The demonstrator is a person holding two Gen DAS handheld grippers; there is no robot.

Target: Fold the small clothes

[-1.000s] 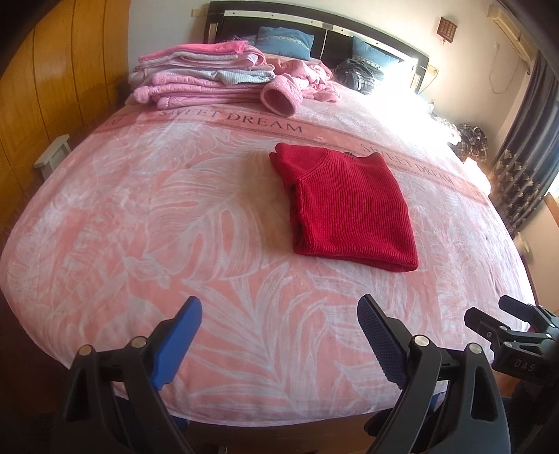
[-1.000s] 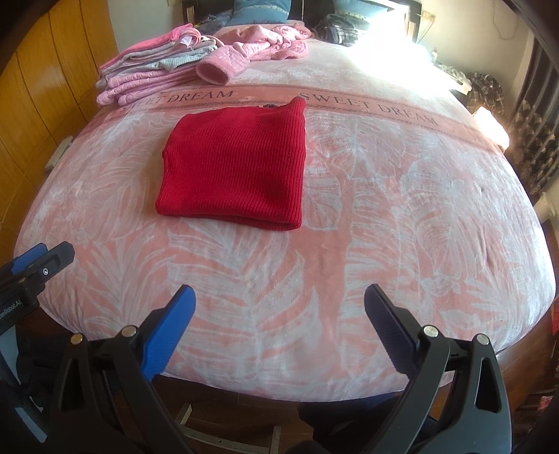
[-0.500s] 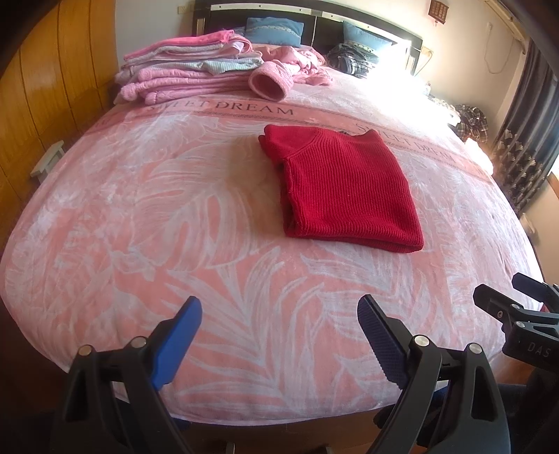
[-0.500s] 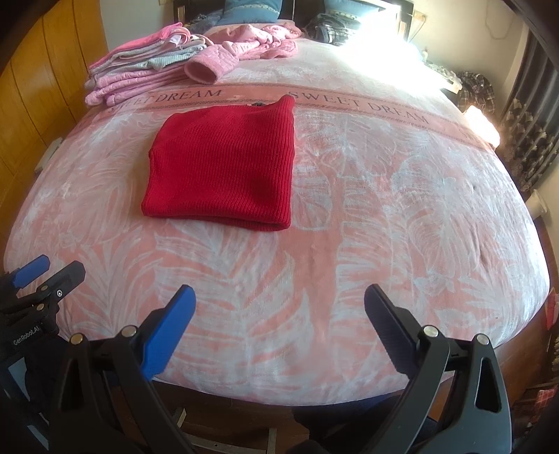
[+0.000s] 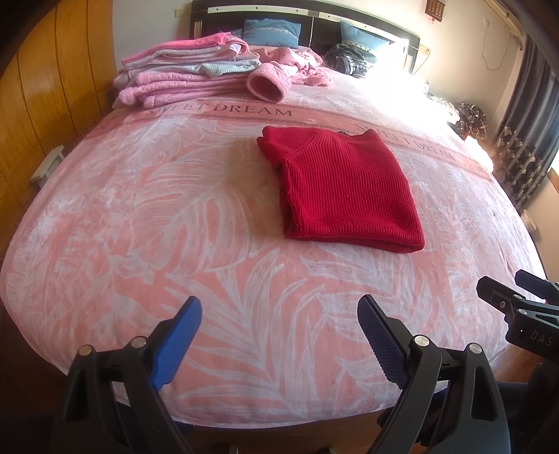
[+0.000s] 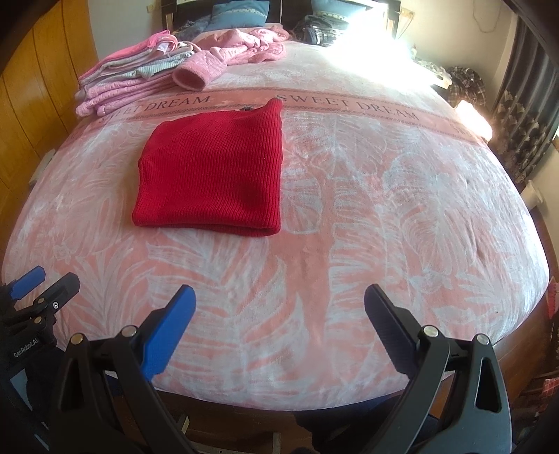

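Note:
A red knit sweater (image 5: 344,190) lies folded into a flat rectangle on the pink leaf-print bedspread (image 5: 157,216); in the right wrist view the sweater (image 6: 216,174) sits left of centre. My left gripper (image 5: 279,314) hangs open over the near edge of the bed, well short of the sweater, holding nothing. My right gripper (image 6: 279,304) is open too, also near the front edge and empty. Each gripper shows at the side of the other's view: the right gripper (image 5: 513,297), the left gripper (image 6: 42,290).
A stack of folded pink clothes (image 5: 181,80) lies at the far left of the bed, with a loose pink garment (image 5: 290,70) beside it. Pillows (image 5: 272,31) and the headboard are behind. A wooden wardrobe (image 5: 42,104) stands left, curtains (image 5: 524,139) right.
Both grippers have edged forward toward the bed, so the sweater and the stack appear slightly nearer. The sweater has not moved and both grippers stay open.

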